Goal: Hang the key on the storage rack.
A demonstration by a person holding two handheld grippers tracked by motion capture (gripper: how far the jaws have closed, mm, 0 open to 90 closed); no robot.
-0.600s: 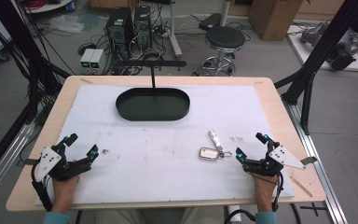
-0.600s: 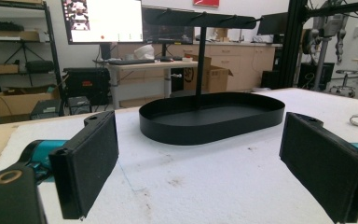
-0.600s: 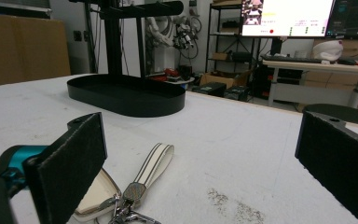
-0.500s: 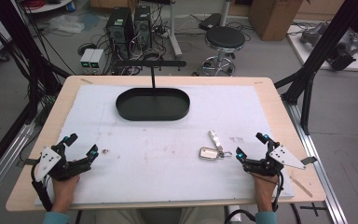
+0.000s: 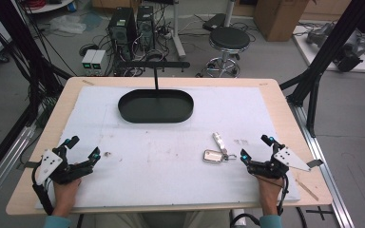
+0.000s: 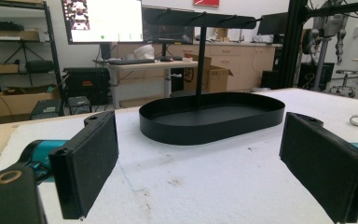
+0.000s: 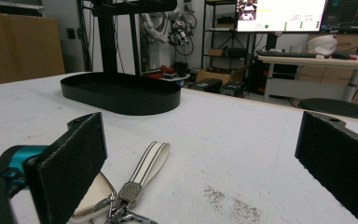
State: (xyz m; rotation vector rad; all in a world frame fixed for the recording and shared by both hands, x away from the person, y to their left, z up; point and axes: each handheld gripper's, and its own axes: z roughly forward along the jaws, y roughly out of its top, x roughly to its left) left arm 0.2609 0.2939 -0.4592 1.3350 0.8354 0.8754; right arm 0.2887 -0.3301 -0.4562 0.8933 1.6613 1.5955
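Note:
A key fob with a white strap and a metal ring [image 5: 216, 151] lies on the white mat right of centre; in the right gripper view the key fob [image 7: 133, 186] sits low, beside the left jaw. My right gripper [image 5: 256, 148] rests open on the mat just right of it, nothing between its jaws [image 7: 200, 163]. My left gripper [image 5: 83, 148] rests open near the mat's front left, its jaws wide apart [image 6: 200, 163]. A black oval tray [image 5: 156, 107] with an upright post and crossbar stands at the back centre, also ahead in the left gripper view [image 6: 212, 119].
The white mat [image 5: 171, 142] covers most of the wooden table [image 5: 285, 109]. Beyond the far edge stand a black stool [image 5: 229, 39] and computer cases [image 5: 133, 23]. Black frame posts [image 5: 323, 61] rise at the right, cables trail at the left.

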